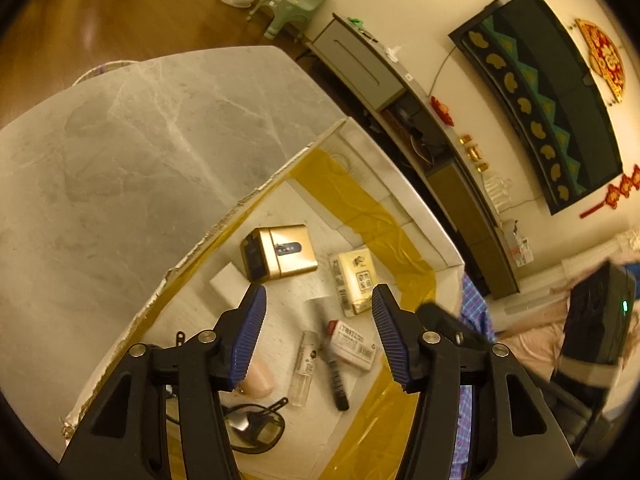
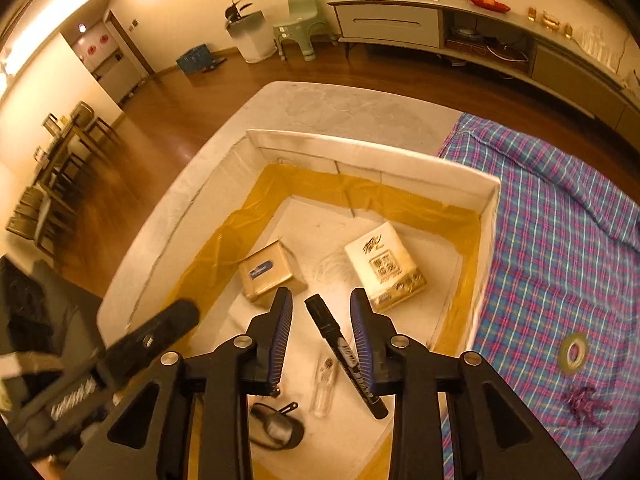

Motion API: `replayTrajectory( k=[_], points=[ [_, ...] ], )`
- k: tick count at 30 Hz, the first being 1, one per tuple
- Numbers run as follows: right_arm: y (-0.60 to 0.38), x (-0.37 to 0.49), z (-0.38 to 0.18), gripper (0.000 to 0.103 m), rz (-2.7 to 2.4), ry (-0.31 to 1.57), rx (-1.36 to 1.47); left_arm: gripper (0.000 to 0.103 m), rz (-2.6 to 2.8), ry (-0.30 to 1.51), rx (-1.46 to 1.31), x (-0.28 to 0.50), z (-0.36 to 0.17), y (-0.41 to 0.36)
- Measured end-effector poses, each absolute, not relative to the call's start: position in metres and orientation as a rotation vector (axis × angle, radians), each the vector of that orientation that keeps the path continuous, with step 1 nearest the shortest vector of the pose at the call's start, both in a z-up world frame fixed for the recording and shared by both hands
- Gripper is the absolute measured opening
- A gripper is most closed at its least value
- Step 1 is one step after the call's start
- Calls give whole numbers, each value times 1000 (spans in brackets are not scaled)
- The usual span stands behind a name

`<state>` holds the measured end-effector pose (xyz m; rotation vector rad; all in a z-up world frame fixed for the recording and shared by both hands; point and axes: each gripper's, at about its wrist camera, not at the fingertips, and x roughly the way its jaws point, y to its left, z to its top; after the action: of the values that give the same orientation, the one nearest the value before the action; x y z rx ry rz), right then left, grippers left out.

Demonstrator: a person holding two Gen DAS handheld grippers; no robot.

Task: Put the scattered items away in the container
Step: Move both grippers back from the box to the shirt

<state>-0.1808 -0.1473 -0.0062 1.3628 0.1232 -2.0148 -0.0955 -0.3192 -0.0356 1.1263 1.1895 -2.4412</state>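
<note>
I've got both grippers over the box (image 2: 400, 158), left gripper (image 1: 318, 336) spread wide, right gripper (image 2: 322, 330) loose around the black marker (image 2: 344, 354).

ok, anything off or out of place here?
Yes: a tape roll and a purple item lie on the plaid cloth, outside the white box. The box's left rim looks ragged.

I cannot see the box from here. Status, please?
Left gripper open, empty, above box. Right gripper open, black marker between fingers. Tape roll on cloth, outside. Nothing blocking.
</note>
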Motion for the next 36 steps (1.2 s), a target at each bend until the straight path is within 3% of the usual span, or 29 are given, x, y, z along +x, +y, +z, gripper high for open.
replayTrajectory(
  k=[2,8,17,24,28,36],
  points=[
    [-138,-172,-4,41,-1992,89,1348,58,-2484,1152,1087,-92,-27,-315],
    [-105,-132,3,41,-1934,48,1254,58,-2673,1042,894,-78,6,-295],
    [-35,-82,33,41,-1959,-6,1018,58,-2966,734,740,-61,46,-221],
    [47,-51,46,41,-2076,-19,825,58,-3181,641,822,-65,52,-151],
    [90,-57,29,41,-2114,-76,873,59,-3228,653,949,-72,42,-118],
    [155,-86,-2,41,-2157,-208,984,60,-3237,424,1164,-98,14,-54]
  ],
)
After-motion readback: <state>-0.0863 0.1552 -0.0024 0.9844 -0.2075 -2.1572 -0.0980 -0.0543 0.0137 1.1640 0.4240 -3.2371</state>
